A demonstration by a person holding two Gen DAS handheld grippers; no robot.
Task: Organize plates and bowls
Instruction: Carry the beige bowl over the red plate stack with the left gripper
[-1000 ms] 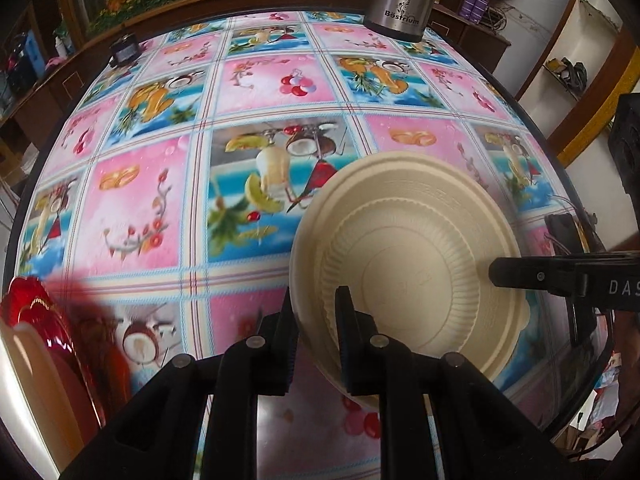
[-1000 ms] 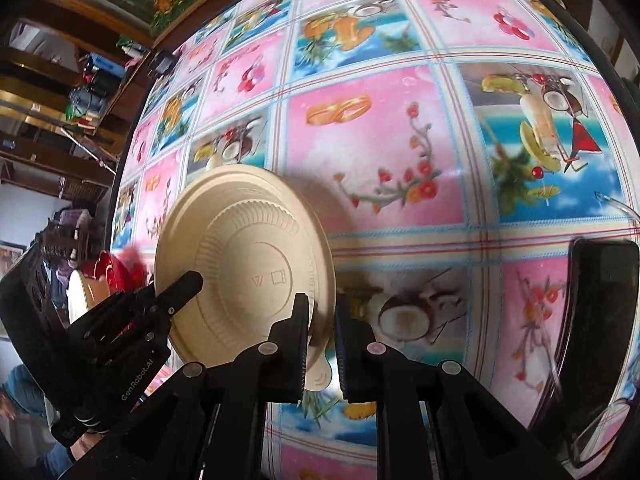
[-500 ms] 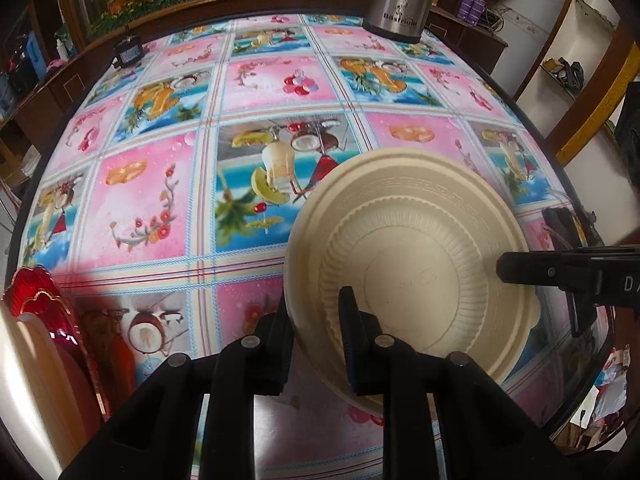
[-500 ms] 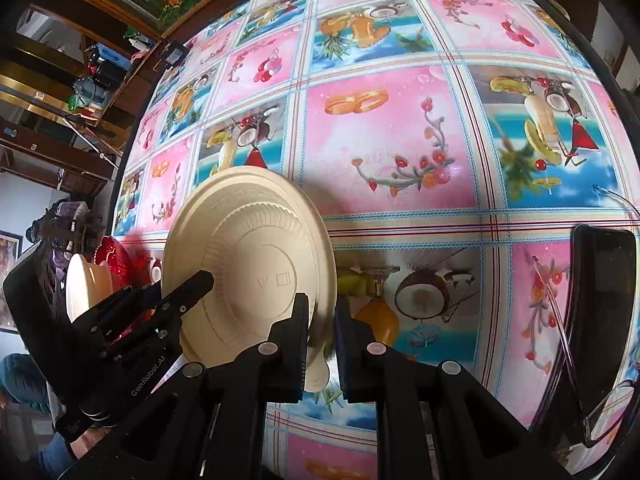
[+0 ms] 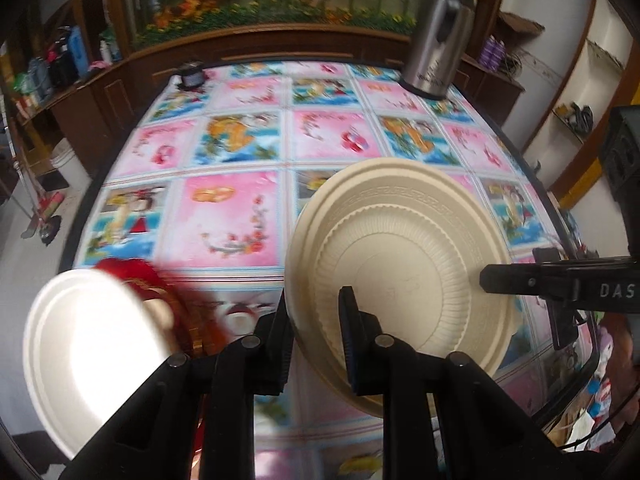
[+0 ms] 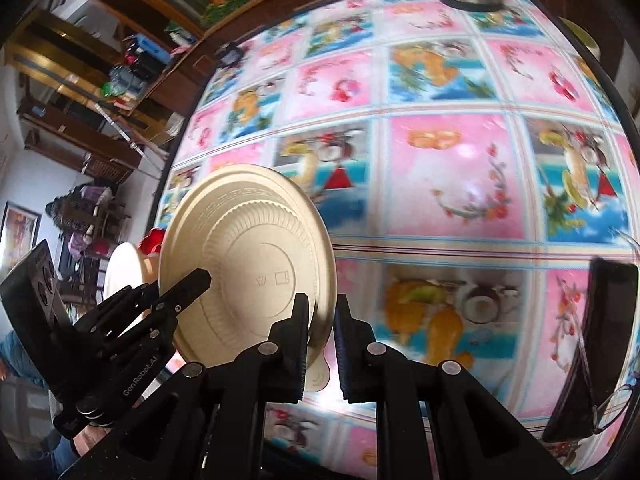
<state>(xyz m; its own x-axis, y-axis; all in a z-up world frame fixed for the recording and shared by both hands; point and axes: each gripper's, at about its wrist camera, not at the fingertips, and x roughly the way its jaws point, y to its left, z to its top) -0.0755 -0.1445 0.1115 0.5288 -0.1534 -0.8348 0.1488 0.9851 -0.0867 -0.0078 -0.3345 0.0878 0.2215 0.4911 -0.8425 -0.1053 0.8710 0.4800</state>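
**Cream plate carried edge-on, stacking not yet done**

The left gripper [image 5: 312,320] and right gripper [image 6: 320,320] each pinch opposite rims of the cream plate [image 5: 400,276], held tilted above the table's near edge. A white plate [image 5: 92,352] and red dish [image 5: 132,276] wait at the near left corner [image 5: 92,248]; placing it there remains.

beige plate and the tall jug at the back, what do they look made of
The beige plate looks like moulded pulp or fibre, possibly matte plastic: dull cream surface, pressed ribbing, embossed rim pattern, thin edge. Both tongs, left and right, pinch its rim. The tall jug looks like brushed stainless steel: grey metallic sheen with soft streaked reflections and a darker top.
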